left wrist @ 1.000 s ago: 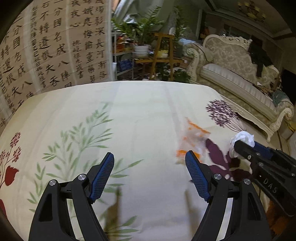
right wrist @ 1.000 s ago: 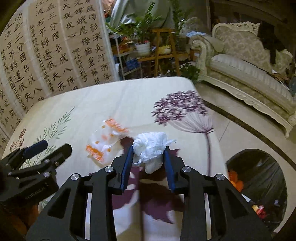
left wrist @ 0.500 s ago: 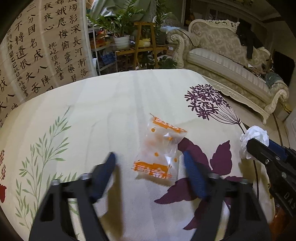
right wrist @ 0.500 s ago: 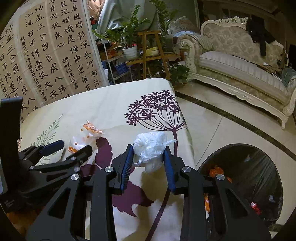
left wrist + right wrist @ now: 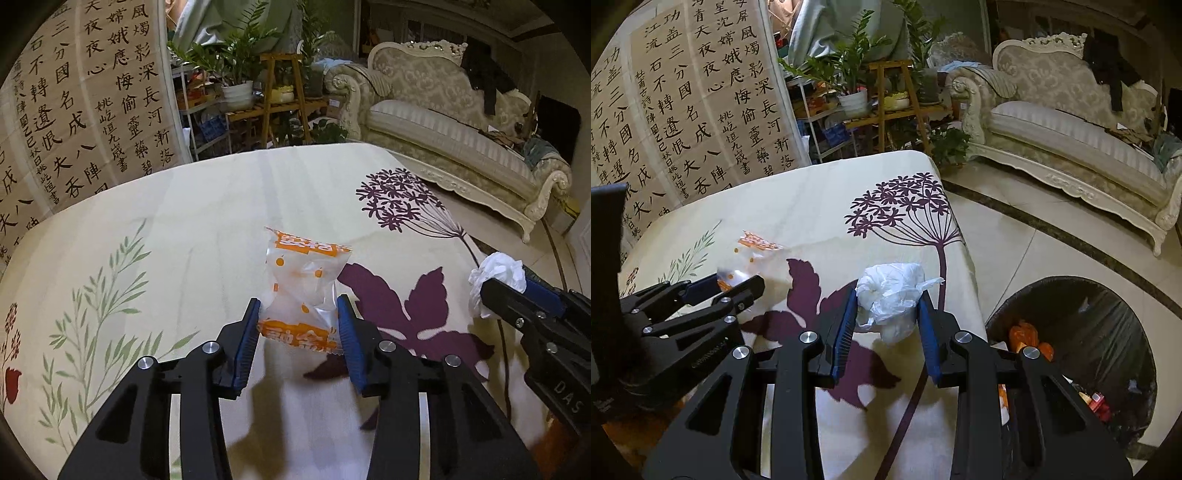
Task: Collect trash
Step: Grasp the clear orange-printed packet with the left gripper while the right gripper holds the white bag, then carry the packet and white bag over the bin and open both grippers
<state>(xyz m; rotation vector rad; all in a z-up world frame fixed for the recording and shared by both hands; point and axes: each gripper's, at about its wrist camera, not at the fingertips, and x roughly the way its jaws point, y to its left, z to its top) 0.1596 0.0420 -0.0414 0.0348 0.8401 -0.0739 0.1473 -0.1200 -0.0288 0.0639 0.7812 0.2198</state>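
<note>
A clear plastic wrapper with orange print point(image 5: 303, 291) lies on the flowered tablecloth point(image 5: 207, 206). My left gripper point(image 5: 297, 325) is shut on the wrapper's near end, both blue pads against its sides. My right gripper point(image 5: 886, 317) is shut on a crumpled white tissue wad point(image 5: 892, 295) and holds it above the table's right edge. The tissue point(image 5: 496, 278) and the right gripper point(image 5: 517, 291) also show at the right of the left wrist view. The left gripper point(image 5: 727, 286) and wrapper point(image 5: 753, 247) show at the left of the right wrist view.
A round bin with a black liner point(image 5: 1082, 354), holding orange and red trash, stands on the tiled floor just right of the table. A cream sofa point(image 5: 1071, 122), plant stands point(image 5: 886, 96) and a calligraphy screen point(image 5: 683, 110) lie beyond the table.
My left gripper moved forward to the wrapper and closed its jaws on it. My right gripper carried the tissue to the right, toward the table's edge and the bin.
</note>
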